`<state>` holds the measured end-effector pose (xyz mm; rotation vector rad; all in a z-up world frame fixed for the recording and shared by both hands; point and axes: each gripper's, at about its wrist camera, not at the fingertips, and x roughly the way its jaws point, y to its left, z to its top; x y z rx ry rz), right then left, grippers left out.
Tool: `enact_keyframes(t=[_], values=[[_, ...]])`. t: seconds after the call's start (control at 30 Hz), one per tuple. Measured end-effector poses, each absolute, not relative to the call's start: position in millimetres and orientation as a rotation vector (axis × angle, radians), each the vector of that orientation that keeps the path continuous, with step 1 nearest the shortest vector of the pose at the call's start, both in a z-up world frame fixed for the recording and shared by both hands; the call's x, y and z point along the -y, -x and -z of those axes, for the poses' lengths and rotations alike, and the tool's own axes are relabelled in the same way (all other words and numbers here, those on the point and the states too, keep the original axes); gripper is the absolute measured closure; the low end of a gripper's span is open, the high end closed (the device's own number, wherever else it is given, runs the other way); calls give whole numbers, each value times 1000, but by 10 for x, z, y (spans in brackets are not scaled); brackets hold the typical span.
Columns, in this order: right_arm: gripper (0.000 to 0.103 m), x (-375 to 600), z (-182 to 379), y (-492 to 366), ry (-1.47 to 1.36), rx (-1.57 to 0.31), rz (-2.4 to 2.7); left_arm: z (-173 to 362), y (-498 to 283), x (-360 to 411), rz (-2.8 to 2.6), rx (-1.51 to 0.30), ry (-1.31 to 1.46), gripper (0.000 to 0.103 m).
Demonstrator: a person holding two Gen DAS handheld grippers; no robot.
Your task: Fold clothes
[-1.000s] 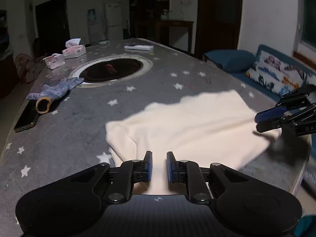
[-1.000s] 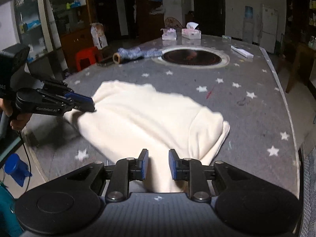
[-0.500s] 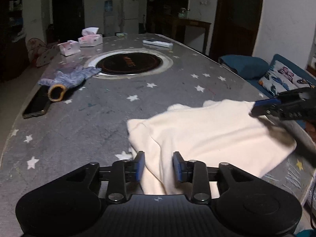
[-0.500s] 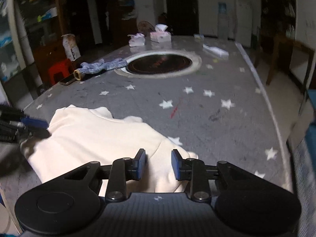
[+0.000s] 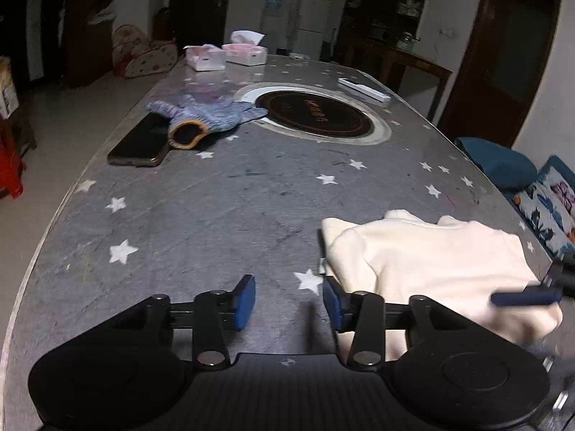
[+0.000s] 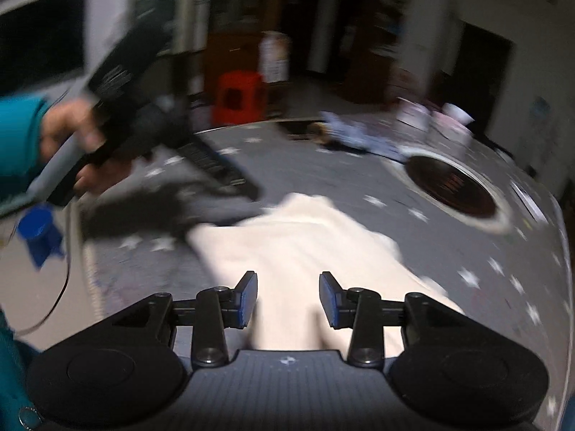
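Note:
A cream garment (image 5: 427, 265) lies folded in a thick bundle near the front right of the grey star-patterned table (image 5: 215, 208). My left gripper (image 5: 289, 301) is open over bare table just left of the bundle, nothing between its fingers. The right gripper's blue-tipped finger (image 5: 523, 299) shows at the bundle's right edge. In the blurred right wrist view, my right gripper (image 6: 288, 300) is open above the cream garment (image 6: 305, 251). A hand in a teal sleeve holds the left gripper's body (image 6: 118, 122) at the far left.
A blue-grey knit glove (image 5: 205, 115) and a dark phone (image 5: 140, 140) lie at the back left. An inset round cooktop (image 5: 312, 111), tissue boxes (image 5: 226, 55) and a white remote (image 5: 363, 88) sit further back. Blue cushions (image 5: 503, 161) lie beyond the table's right edge.
Both grippers have opened wider and drawn back from the garment. The left one has swung left over bare table; the right view has turned left and is motion-blurred.

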<state>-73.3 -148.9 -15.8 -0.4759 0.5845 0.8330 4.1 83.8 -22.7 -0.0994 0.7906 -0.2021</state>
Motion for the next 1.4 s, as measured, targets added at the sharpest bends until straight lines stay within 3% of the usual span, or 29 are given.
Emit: enact_keyframes(t=[0.1,0.3,0.43,0.53,0.6,0.97,1.07,1.27,1.4], values=[[64,1235,227,812,543,-554,-887,215,-9,-882,203,-795,129,44],[63,882,361,829,610,-546,-934,238,-3,-927,220,-824,217,30],[64,730,490,845,673,-545,-920,293,-44,-920,248,-859,305,29],[83,725,479,834,654,-542,-883,320,-75,-917,258,-878,364,28],[88,777,419,812,604,-543,-872,325,-103,-931,262,-887,425,27],[92,1191,55,722,351,-528,-841,428,-272,-841,294,-952,702,24],[92,1280,-10,713,318,-517,-836,475,-313,-775,308,-970,745,27],[92,1342,1,784,299,-520,-856,582,-368,-684,312,-993,799,62],[91,1367,61,782,284,-548,-866,614,-355,-665,289,-985,787,75]])
